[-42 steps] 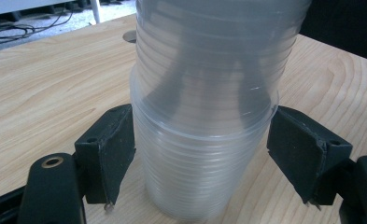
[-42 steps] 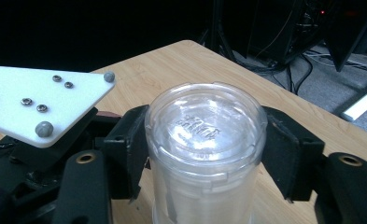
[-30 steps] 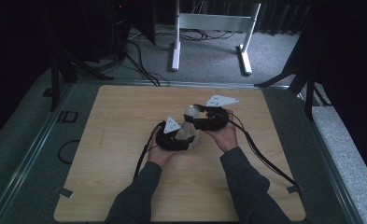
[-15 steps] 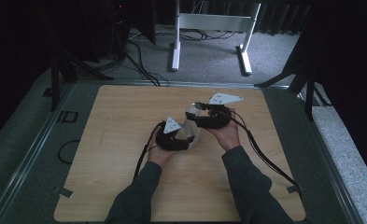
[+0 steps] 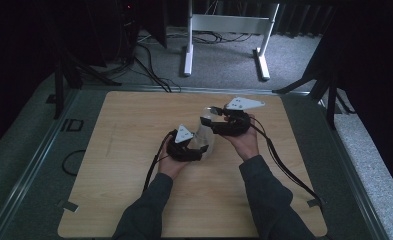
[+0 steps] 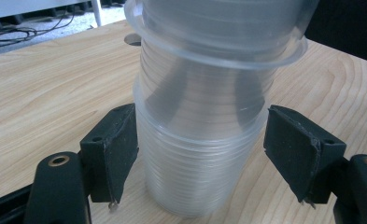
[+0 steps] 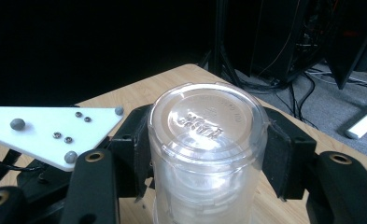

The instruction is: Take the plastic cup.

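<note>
Two clear plastic cups [image 5: 206, 136], one nested in the other, hang between the grippers over the middle of the wooden table [image 5: 119, 155]. The left gripper [image 5: 201, 149] has just been closing; its pads [image 6: 120, 149] press on the rim zone of the lower cup [image 6: 195, 168], so it is shut on it. An upper cup [image 6: 218, 42] sticks out of that one. The right gripper [image 5: 210, 120] has also just been closing and is shut on a clear cup [image 7: 208, 140], whose flat embossed end faces its camera, with a pad [image 7: 284, 154] tight against each side.
Behind the table a white frame [image 5: 224, 30] stands on the grey floor among cables [image 5: 149, 65]. Dark stands rise at the left [image 5: 59, 75] and the right [image 5: 329, 85]. A cable [image 5: 284, 165] trails from the right gripper across the table. The left gripper's white plate [image 7: 50, 130] sits close beside the right jaws.
Both hands stay at nearly the same spots over the table's middle, and the cups remain between the grippers. Nothing else visibly differs.
</note>
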The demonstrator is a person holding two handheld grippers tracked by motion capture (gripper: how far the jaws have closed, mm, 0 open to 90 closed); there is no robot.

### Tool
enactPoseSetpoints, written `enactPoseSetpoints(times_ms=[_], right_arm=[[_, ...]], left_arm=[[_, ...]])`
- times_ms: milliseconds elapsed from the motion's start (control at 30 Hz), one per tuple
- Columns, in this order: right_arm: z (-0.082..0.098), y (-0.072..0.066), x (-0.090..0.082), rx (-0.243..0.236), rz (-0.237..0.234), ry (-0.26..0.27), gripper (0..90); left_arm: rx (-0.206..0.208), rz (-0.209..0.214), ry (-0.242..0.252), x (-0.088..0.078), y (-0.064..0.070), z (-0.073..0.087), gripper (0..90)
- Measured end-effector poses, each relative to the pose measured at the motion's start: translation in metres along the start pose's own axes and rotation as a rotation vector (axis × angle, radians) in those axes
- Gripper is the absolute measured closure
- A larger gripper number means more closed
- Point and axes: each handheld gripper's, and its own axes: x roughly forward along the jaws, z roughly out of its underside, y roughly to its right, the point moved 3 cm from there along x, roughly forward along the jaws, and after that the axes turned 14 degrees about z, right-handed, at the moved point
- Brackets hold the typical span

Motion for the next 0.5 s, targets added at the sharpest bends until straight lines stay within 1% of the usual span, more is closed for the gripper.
enactPoseSetpoints(times_ms=[167,400,467,500], right_arm=[[-0.008,-0.003,-0.004,-0.016,-0.006,0.015,40.8],[-0.016,-0.003,-0.009,-0.025,-0.003,0.029,40.9],[-0.017,-0.003,-0.010,-0.026,-0.004,0.035,40.9],[-0.020,-0.001,-0.014,-0.013,-0.004,0.048,40.9]], left_arm=[[0.002,0.000,0.004,-0.001,0.000,0.000,26.9],[0.005,-0.002,0.006,-0.003,0.000,-0.001,26.9],[0.004,-0.002,0.007,-0.003,0.000,-0.001,26.9],[0.005,-0.003,0.004,-0.003,-0.001,0.000,26.9]])
